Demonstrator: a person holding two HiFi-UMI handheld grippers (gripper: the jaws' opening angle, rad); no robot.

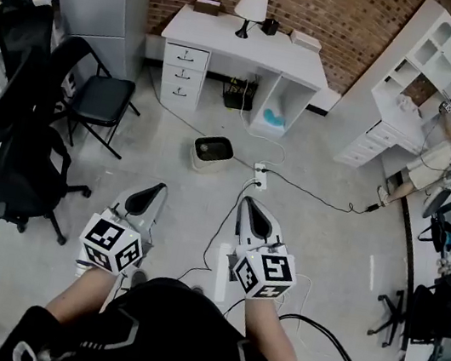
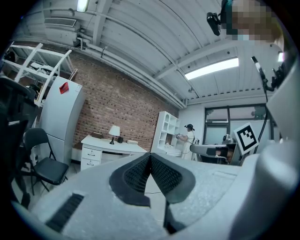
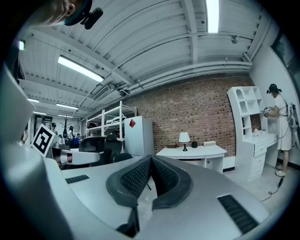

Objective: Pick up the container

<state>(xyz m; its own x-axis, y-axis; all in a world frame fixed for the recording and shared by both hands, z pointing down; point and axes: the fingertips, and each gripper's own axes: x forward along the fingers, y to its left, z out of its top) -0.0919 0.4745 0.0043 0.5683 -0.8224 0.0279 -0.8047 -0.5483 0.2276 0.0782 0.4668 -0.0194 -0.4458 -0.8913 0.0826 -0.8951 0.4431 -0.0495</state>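
Head view: squat cream container (image 1: 211, 153), dark top, on floor (image 1: 326, 245).

Bright, even light from ceiling strip lamps (image 3: 212, 13); fisheye distortion, dark corners.

Two grippers: left gripper (image 1: 152, 192) and right gripper (image 1: 252, 209). One container (image 1: 211, 152) on the floor. One white bench (image 1: 224, 41) bearing one lamp (image 1: 251, 5) — plus one folding chair (image 1: 101, 100), one shelf unit (image 1: 422, 72), one person (image 1: 446, 154).
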